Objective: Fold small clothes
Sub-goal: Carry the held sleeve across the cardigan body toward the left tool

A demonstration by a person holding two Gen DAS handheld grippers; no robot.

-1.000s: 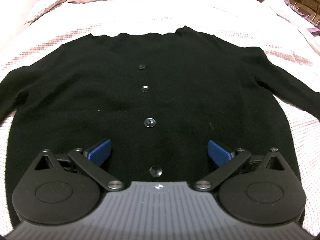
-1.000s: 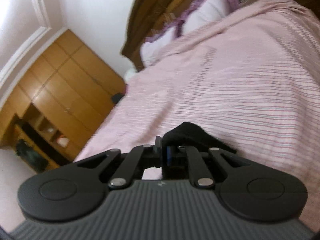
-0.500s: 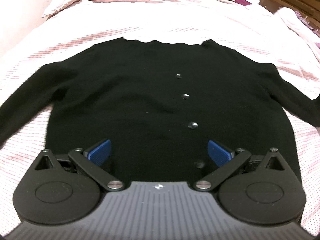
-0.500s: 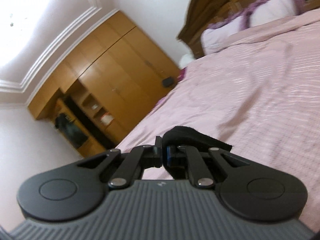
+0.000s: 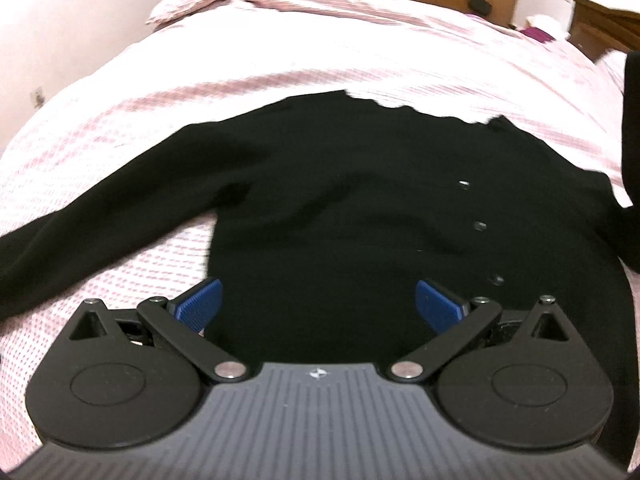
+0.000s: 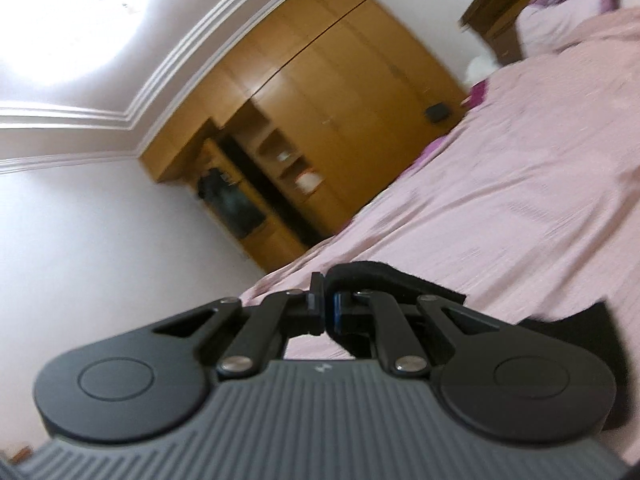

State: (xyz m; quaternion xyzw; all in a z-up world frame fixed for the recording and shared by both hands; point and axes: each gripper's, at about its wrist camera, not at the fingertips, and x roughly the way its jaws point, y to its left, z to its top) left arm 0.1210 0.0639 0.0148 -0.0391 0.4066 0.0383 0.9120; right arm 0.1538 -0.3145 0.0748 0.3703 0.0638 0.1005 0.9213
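A black buttoned cardigan (image 5: 340,208) lies flat, front up, on the pink striped bedspread (image 5: 320,52). Its left sleeve (image 5: 100,216) stretches out to the left. My left gripper (image 5: 318,304) is open and empty, just above the cardigan's lower left hem. My right gripper (image 6: 325,312) is shut on the cuff of the right sleeve (image 6: 384,276) and holds it lifted above the bed. In the left wrist view the raised right sleeve (image 5: 632,140) hangs as a dark strip at the right edge.
A wooden wardrobe with open shelves (image 6: 320,120) stands beyond the bed's far side. A dark wooden headboard (image 6: 516,4) and pillows are at the right. The bedspread (image 6: 520,180) extends wide around the cardigan.
My left gripper has shifted left, from over the button line to the cardigan's left side. My right gripper has lifted and tilted upward with the sleeve cuff still in it.
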